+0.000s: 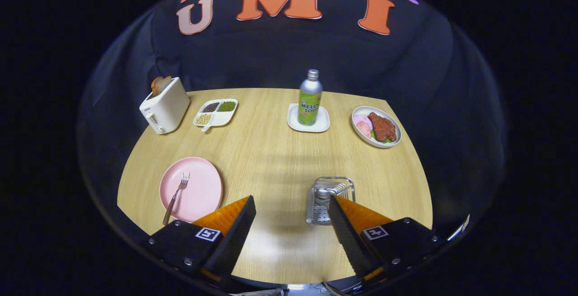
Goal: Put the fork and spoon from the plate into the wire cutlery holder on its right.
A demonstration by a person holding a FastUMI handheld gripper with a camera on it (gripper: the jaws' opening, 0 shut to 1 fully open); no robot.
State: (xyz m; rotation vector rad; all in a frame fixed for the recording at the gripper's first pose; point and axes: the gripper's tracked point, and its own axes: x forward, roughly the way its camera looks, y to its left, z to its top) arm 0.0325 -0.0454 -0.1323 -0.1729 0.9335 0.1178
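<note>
The gripper [292, 217] is held spread wide, nothing pinched between the fingers, above the near part of the wooden table [271, 151]. The fork [176, 196] is seen lying on the pink plate [198, 183], just ahead of the left finger, tines away. The wire cutlery holder [327, 196] is found just ahead of the right finger, a spoon bowl [322, 194] apparently already inside. So the fork is judged the remaining item. Beyond the fingers are set a toaster [165, 105], a divided snack dish [216, 112], a bottle [309, 98] on a small tray, and a food plate [377, 127]. Black cloth is hung behind.
</note>
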